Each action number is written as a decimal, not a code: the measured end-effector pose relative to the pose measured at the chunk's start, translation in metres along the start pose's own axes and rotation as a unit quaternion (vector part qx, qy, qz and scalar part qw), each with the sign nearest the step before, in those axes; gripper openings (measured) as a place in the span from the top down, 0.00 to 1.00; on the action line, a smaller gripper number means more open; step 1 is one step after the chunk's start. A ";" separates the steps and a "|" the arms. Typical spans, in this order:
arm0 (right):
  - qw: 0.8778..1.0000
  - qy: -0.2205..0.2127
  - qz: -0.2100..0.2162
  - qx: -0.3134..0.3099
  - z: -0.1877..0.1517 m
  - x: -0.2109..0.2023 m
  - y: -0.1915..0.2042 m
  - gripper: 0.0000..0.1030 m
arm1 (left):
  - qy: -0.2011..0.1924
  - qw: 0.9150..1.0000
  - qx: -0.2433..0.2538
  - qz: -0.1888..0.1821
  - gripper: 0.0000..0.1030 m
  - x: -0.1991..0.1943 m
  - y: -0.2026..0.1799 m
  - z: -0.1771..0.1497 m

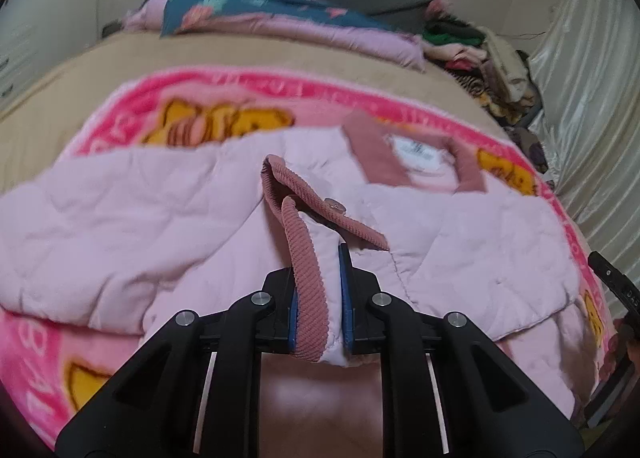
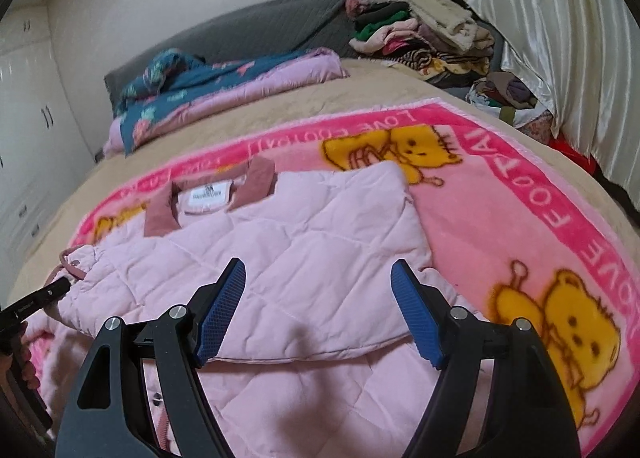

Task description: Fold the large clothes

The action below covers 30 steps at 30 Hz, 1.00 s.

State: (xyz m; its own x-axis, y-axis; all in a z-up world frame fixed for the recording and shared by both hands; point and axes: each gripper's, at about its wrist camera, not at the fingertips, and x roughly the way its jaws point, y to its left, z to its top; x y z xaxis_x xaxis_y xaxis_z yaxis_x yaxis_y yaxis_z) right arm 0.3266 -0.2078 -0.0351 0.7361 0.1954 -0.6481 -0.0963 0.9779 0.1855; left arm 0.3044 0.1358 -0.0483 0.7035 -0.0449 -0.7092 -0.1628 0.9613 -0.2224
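Note:
A pale pink quilted jacket (image 2: 320,226) lies spread on a pink cartoon-bear blanket (image 2: 480,218), its dusty-rose corduroy collar (image 2: 256,178) and white label at the far side. In the left wrist view the jacket (image 1: 120,226) has one sleeve lifted off it. My left gripper (image 1: 318,270) is shut on that sleeve's end, its blue pads pressing the corduroy cuff (image 1: 308,298) from both sides. My right gripper (image 2: 319,266) hovers open over the jacket's near folded edge, with nothing between its fingers.
The blanket (image 1: 120,118) covers a tan bedspread (image 2: 280,114). A folded teal-floral and pink quilt (image 2: 224,86) lies by the grey headboard (image 2: 260,30). A heap of clothes (image 2: 432,42) sits at the far right by a shiny white curtain (image 2: 560,38). White cupboards (image 2: 24,118) stand at the left.

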 end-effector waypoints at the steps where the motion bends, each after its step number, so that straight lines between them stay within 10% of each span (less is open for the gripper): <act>1: 1.000 0.009 0.000 -0.006 0.001 0.007 0.002 0.25 | 0.006 1.000 -0.003 0.001 0.91 0.003 0.002 -0.002; 14: 0.992 0.103 -0.069 -0.018 -0.019 0.072 -0.016 0.17 | 0.033 0.999 0.021 0.021 0.88 0.019 0.002 -0.014; 30: 0.993 0.080 -0.081 0.012 -0.030 0.058 -0.019 0.13 | 0.028 0.999 0.026 0.029 0.70 -0.004 -0.001 -0.018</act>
State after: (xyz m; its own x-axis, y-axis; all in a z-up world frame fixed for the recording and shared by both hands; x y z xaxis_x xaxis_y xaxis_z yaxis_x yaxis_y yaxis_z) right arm 0.3510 -0.2130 -0.0982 0.6248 0.0464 -0.7794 0.0318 0.9959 0.0848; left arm 0.2893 0.1301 -0.0575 0.6538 -0.0016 -0.7567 -0.1657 0.9754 -0.1452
